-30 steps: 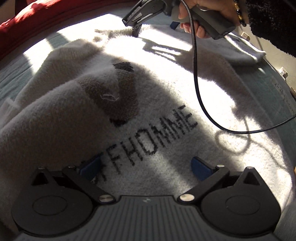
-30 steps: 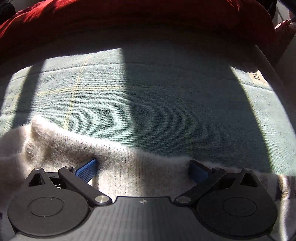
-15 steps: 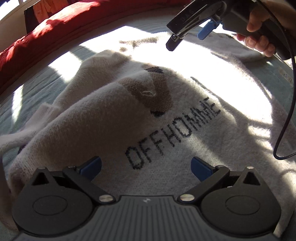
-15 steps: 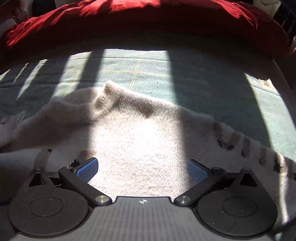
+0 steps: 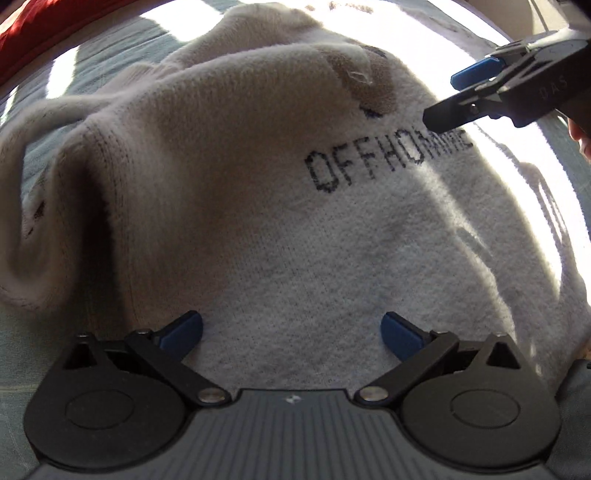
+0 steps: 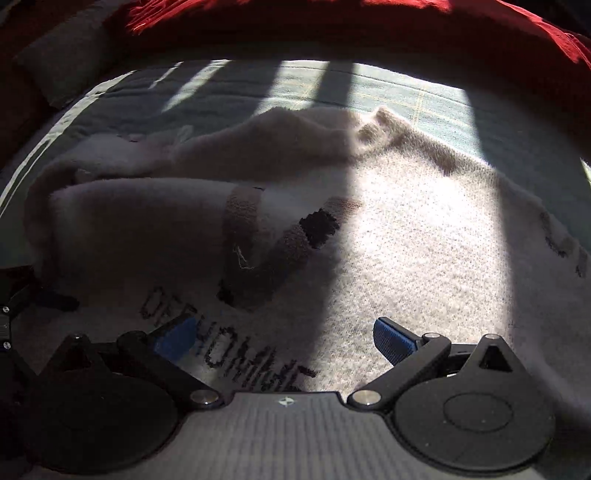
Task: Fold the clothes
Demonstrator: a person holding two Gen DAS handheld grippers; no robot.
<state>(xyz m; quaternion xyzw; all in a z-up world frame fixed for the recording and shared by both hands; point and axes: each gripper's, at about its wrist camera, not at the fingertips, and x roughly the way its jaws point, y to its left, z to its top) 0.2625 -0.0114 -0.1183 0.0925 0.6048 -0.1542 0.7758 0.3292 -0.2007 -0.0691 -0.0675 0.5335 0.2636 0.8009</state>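
**Sweater spread on the bed, both tongs released**

Bedding fills both views: a pale green blanket (image 6: 424,96) with thin yellow lines covers the bed, and a red cover (image 6: 332,29) lies bunched along its far edge. On the blanket lies the cream knit sweater (image 5: 295,240), front up, with the black lettering "OFFHOMME" (image 5: 369,162) across the chest and a brown-and-black knitted patch (image 6: 273,254) beside it. One side of the sweater is folded over on itself in a thick roll at the left of the left wrist view (image 5: 55,221); in the right wrist view a sleeve (image 6: 258,144) lies rumpled across the far left part. Bright sunlight and bars of shadow cross the fabric.

The left tongs (image 5: 291,328) hang just above the near part of the sweater, blue pads wide apart, nothing between them. The right tongs (image 6: 282,338) stand over the lettering, likewise spread and empty; in the left wrist view they reach in from the far right (image 5: 454,99), with fingertips of the person's hand (image 5: 581,136) at the edge.
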